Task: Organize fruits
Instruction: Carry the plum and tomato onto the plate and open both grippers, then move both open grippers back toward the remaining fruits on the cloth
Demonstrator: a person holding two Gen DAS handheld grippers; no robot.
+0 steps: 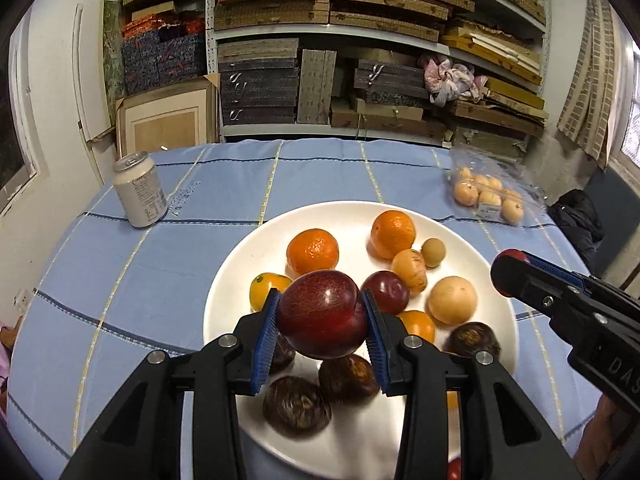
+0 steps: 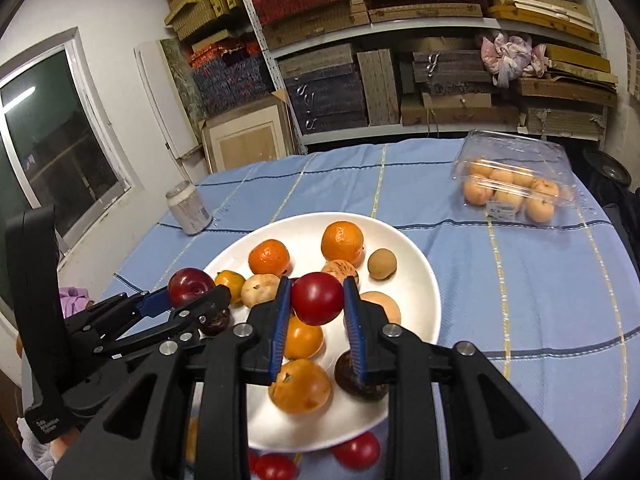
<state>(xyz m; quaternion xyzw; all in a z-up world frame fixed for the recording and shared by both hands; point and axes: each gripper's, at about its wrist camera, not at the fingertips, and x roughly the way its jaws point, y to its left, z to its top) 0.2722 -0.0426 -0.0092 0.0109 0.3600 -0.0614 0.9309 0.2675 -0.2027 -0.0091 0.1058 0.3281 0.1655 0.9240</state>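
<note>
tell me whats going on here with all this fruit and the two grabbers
A person is sorting fruit with a handheld gripper in each hand. The left gripper is shut on a dark red plum, held above the white plate. The right gripper is shut on a smaller bright red fruit. Oranges, pale round fruits and dark brown ones lie on the plate; a few red fruits sit on the blue tablecloth near its edge.

Left black plastic two-finger gripper (image 1: pixel 321 314) with ribbed blue pads (image 1: pixel 267 336), round silver screws (image 1: pixel 226 340), right matching black gripper (image 2: pixel 314 300), blue pads, silver screws, white lettering on its body
</note>
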